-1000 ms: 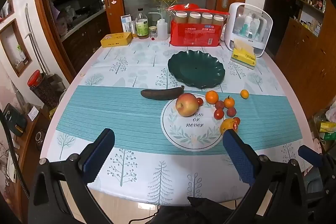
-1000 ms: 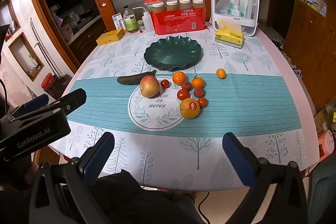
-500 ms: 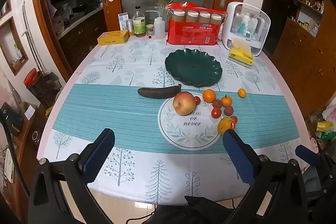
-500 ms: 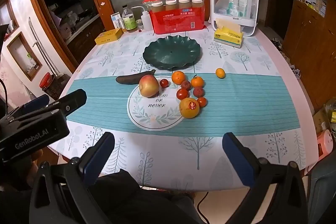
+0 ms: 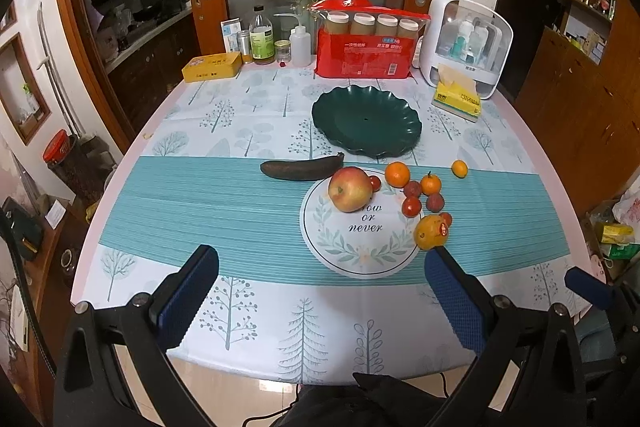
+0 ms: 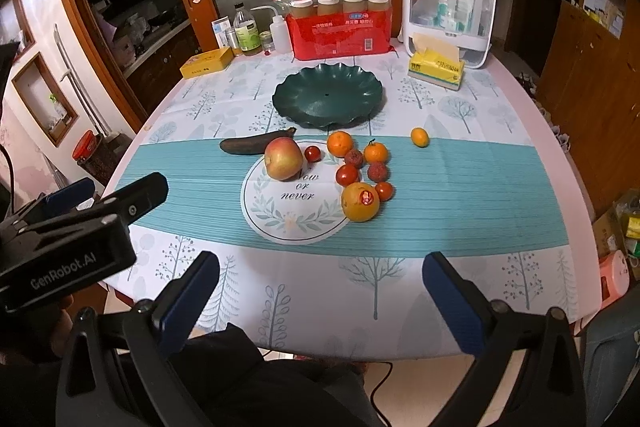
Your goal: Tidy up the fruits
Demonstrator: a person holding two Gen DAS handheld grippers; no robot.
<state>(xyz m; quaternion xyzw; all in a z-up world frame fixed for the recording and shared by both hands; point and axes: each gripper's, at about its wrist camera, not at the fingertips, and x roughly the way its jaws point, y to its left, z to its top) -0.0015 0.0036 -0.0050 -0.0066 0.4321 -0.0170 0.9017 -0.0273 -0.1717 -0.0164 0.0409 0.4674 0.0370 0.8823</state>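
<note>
Fruit sits clustered mid-table (image 5: 168,211) as we hold both grippers back at the near edge. Our left gripper (image 5: 322,291) has its fingers (image 5: 188,291) spread wide with nothing between them, and our right gripper (image 6: 320,291) is just as wide apart and empty. We see the apple (image 5: 350,189) resting on the round printed mat (image 5: 360,255), the dark banana (image 5: 302,169) just behind it, and the big orange (image 6: 360,201) with its sticker at the mat's right rim. Two mandarins (image 6: 340,143), small red fruits (image 6: 347,174) and two lychees (image 6: 377,171) huddle beside it, while a kumquat (image 6: 419,137) lies apart to the right. Behind them all, the dark green plate (image 5: 366,125) sits bare, in front of a red package (image 5: 364,55) and a yellow tissue pack (image 6: 436,69).
</note>
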